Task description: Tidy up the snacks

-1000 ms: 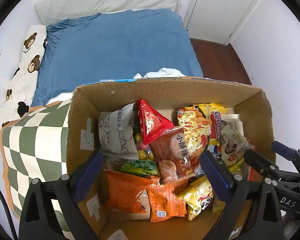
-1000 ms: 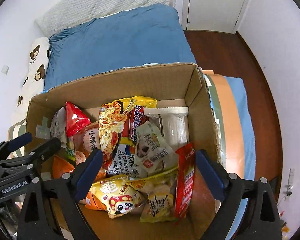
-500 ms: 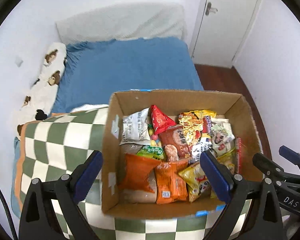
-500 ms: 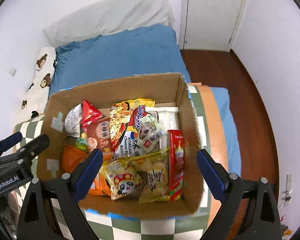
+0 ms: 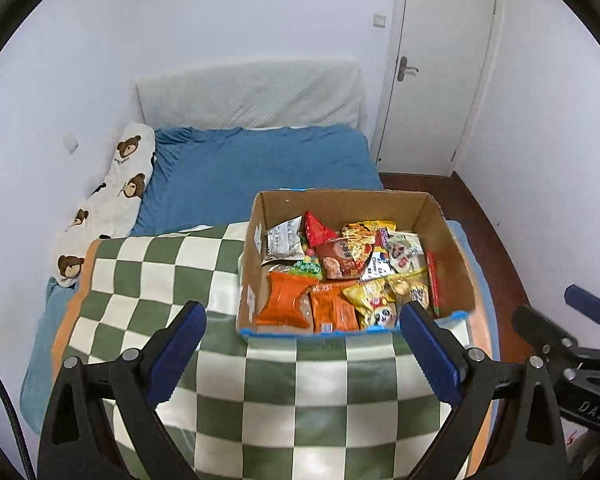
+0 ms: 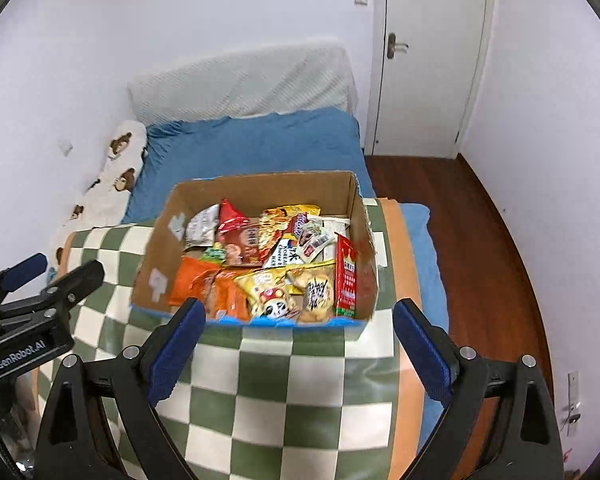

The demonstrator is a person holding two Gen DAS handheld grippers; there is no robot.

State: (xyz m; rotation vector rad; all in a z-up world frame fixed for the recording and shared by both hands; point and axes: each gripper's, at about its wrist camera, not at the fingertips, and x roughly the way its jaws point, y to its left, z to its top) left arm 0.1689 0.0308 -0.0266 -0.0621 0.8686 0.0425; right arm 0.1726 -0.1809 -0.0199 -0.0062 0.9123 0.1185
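An open cardboard box (image 5: 448, 240) sits on a green-and-white checked blanket (image 5: 148, 280) at the near end of a bed, and it is packed with snack packets lying loosely over one another. Along the near wall lie two orange packets (image 5: 286, 300) side by side, then a yellow packet with a panda face (image 5: 370, 304), and a second yellow one just beside it. A slim red packet (image 6: 346, 276) stands on edge against the right wall. Farther back are one red pointed packet (image 5: 318, 230), one white packet with black print (image 5: 282, 238), one small green packet (image 5: 308, 268), a brown-red packet (image 5: 336, 258) and a yellow noodle packet (image 5: 360, 236); more lie beneath, too overlapped to count. The left gripper (image 5: 300, 350) hangs over the blanket just short of the box, its blue-padded fingers spread wide with nothing between them. The right gripper (image 6: 298, 344) does the same on its own side, fingers wide apart and empty, near the front edge of the box. Beyond the box the bed shows a blue sheet (image 5: 260, 168), one long bear-print pillow (image 5: 112, 196) along the left wall, and a white padded headboard (image 5: 248, 96). A single white door (image 5: 436, 72) stands shut at the right, beside dark wood floor (image 6: 480, 220).
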